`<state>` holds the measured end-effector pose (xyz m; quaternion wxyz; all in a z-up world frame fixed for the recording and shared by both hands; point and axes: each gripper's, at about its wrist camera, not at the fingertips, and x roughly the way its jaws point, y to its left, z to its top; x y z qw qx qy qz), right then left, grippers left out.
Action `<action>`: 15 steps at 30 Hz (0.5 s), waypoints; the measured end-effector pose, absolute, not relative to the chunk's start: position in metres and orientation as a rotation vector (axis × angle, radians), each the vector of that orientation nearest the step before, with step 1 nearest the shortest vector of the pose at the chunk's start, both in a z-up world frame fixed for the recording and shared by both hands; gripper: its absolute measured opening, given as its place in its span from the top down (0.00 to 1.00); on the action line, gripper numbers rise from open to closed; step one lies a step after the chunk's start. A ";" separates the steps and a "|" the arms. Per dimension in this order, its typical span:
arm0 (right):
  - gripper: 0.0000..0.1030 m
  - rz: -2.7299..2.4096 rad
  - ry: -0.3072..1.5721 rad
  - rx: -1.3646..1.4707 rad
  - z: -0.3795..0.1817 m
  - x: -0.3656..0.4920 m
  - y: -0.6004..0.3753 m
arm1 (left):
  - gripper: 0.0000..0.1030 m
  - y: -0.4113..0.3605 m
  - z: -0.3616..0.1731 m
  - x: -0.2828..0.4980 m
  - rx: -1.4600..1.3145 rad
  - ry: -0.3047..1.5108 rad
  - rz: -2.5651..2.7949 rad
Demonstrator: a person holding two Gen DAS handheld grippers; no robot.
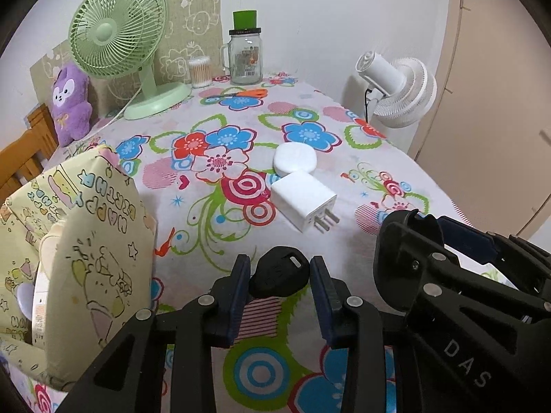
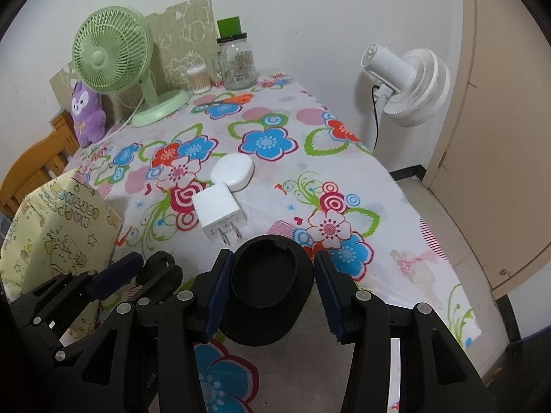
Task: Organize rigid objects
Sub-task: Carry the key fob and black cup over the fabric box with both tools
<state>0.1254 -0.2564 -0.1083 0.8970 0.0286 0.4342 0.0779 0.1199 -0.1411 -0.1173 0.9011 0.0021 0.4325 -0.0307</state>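
My left gripper [image 1: 279, 275] is shut on a small black key fob [image 1: 279, 275], held just above the flowered tablecloth [image 1: 241, 227]. My right gripper [image 2: 273, 282] is shut on a black round holder [image 2: 268, 296] with a ring-shaped recess; it also shows in the left wrist view [image 1: 409, 258]. A white charger plug [image 1: 304, 204] with metal prongs lies mid-table, touching a white rounded case [image 1: 295, 159] behind it. Both also show in the right wrist view, the plug [image 2: 218, 211] and the case [image 2: 232, 170]. The left gripper shows in the right wrist view [image 2: 137, 275].
A yellow patterned paper bag [image 1: 79, 241] stands at the left edge. At the back stand a green desk fan [image 1: 120, 44], a purple plush [image 1: 70, 103], a cotton-swab tub [image 1: 199, 72], a glass jar [image 1: 245, 56] and orange scissors [image 1: 244, 93]. A white floor fan [image 1: 399, 89] stands beyond the right table edge.
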 end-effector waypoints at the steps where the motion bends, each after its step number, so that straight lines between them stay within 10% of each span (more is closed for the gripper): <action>1: 0.50 0.160 0.894 0.062 -0.105 0.123 -0.258 | 0.65 -0.141 -0.115 0.119 0.005 0.891 -0.064; 15: 0.50 0.136 0.833 0.081 -0.072 0.103 -0.268 | 0.65 -0.150 -0.084 0.102 -0.004 0.855 -0.083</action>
